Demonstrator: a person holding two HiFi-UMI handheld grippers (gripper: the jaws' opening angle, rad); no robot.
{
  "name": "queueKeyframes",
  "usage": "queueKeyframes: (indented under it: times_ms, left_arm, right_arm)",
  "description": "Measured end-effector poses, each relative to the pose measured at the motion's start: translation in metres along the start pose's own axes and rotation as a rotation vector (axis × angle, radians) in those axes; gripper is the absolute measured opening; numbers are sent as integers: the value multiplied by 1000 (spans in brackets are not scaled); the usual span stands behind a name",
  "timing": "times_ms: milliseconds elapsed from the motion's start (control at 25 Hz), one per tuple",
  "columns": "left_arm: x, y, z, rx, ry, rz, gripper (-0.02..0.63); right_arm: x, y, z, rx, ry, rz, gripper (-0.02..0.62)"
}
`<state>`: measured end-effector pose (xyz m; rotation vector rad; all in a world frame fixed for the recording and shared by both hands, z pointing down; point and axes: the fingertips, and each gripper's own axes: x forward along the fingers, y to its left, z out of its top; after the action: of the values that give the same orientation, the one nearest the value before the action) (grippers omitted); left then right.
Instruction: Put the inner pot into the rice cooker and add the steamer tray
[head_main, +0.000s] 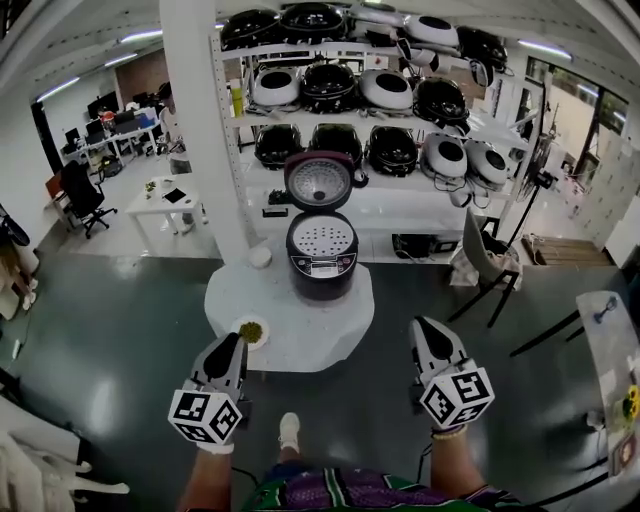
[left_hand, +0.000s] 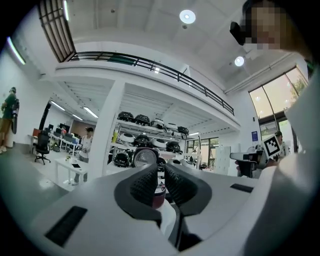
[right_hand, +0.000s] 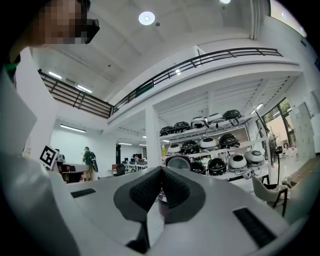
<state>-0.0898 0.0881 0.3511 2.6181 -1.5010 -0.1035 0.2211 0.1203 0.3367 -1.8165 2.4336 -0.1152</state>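
Open-plan test lab, white shelves (head_main: 420, 205) stacked with rice cookers (head_main: 390, 88), office desks (head_main: 112, 141) behind, mezzanine railing (left_hand: 150, 65) overhead

Your left tongs (head_main: 231, 341) and right tongs (head_main: 426, 326) bear black-and-white squared cubes (head_main: 205, 415); your dark rice cooker (head_main: 322, 277) shows a white, dotted steamer tray (head_main: 322, 238).

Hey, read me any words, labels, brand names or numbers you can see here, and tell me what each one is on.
No text here can be read.
Front panel of the rice cooker: print too small to read.
A blue sign on the far wall: too blurred to read.
Cubes on the left tongs and right tongs: square black-and-white patterns only, no letters.
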Motion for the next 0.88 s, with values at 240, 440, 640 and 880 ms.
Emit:
queueKeyframes:
  times_ms: [240, 440, 640, 880]
  left_arm:
    - [-23, -16, -4, -31, -17, 19, 21]
    - [-37, -28, -5, 11, -39, 54, 21]
    - [-46, -33, -5, 31, -38, 65, 21]
    - [-48, -43, -6, 9, -36, 45, 21]
  right_arm:
    - [-27, 10, -1, -10, -10, 13, 6]
    - [-42, 11, -10, -27, 4, 23, 5]
    - [-48, 18, -8, -37, 2, 46, 5]
    - [-58, 19, -6, -34, -1, 48, 5]
